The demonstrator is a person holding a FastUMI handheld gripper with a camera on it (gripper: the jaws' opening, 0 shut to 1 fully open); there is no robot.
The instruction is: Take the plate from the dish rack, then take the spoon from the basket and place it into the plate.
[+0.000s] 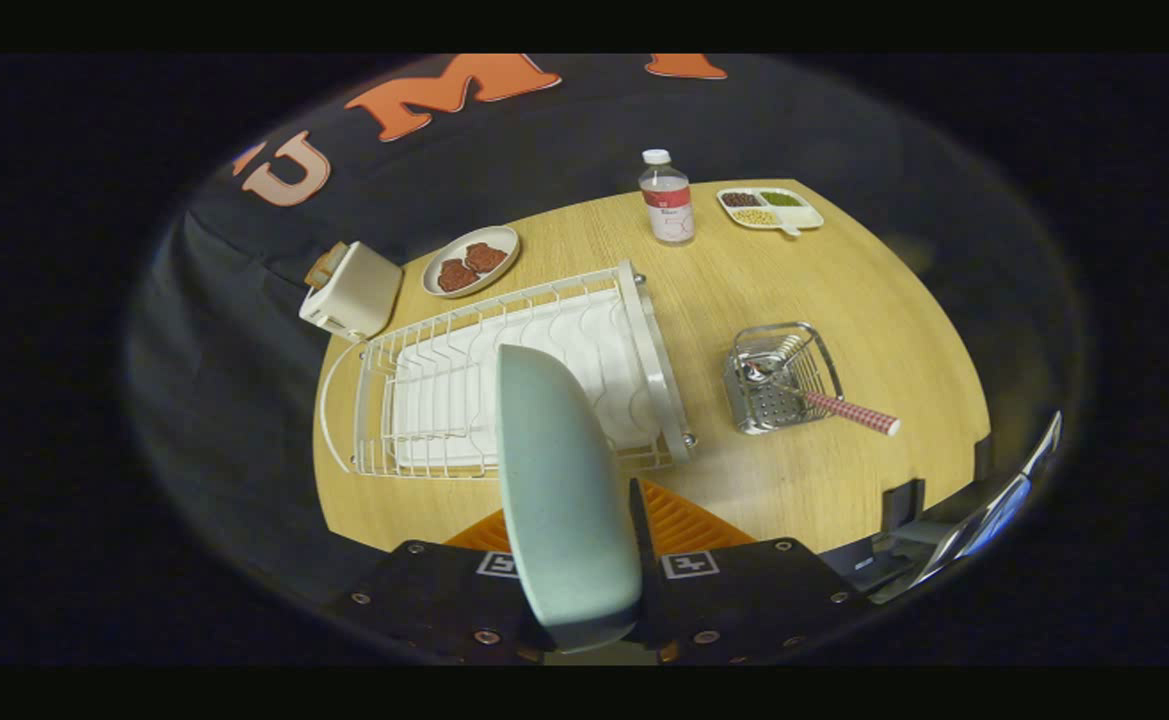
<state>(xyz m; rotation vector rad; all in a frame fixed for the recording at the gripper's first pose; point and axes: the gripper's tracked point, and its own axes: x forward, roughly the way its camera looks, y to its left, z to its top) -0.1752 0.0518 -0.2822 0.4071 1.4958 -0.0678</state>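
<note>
Between the fingers of the gripper, the pale green plate stands on edge, clamped at its rim and raised above the white dish rack just ahead. Both fingers press on the plate. Judged stiff, glazed and breakable, it may slip or pivot in a rim hold, so keep pressure steady and set it down flat and gently. Beyond and to the right, the wire basket holds the spoon; its checked handle juts out, offering the best place to grasp.
</note>
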